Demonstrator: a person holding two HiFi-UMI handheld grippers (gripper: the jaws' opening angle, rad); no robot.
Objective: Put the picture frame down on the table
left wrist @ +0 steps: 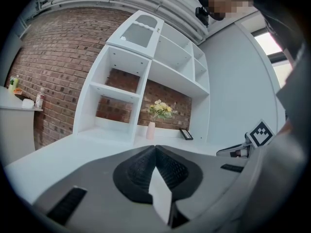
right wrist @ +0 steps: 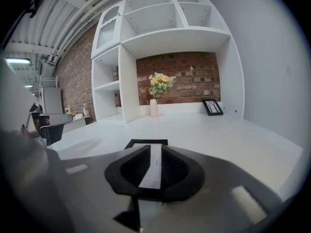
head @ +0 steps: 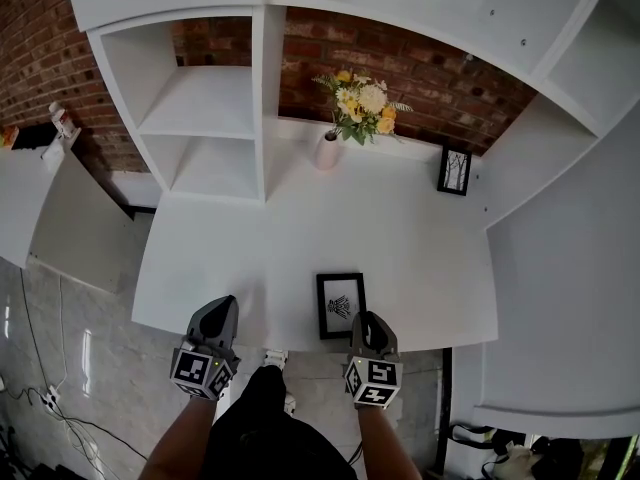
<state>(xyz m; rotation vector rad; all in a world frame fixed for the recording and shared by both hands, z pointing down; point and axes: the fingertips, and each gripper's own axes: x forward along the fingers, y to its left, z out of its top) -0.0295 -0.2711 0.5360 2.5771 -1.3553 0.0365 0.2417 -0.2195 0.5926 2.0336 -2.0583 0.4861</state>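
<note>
Right now the biggest thing I see is the white shelving unit (head: 210, 98), which stands against the brick wall (head: 400, 68) at the far side. The white table (head: 300, 238) spreads out below it toward me.

My left gripper (head: 220, 308) hangs at the near edge of the table, left of centre. In the left gripper view its jaws meet at the tips, closed on nothing. My right gripper (head: 364, 318) sits at the near edge too, right of centre. In the right gripper view its jaws stand a narrow gap apart, and only the white table and frame beyond show through the gap.

The picture frame (head: 341, 305) lies flat on the table near the near edge, between the two grippers and much closer to the right one. From the head view the right gripper's tips overlap the frame's near right corner. I can't tell whether they touch it.

At the far side a pale vase (head: 328, 151) of yellow and white flowers (head: 362, 103) stands by the wall. To its right, a second small frame (head: 454, 170) stands against the wall.
</note>
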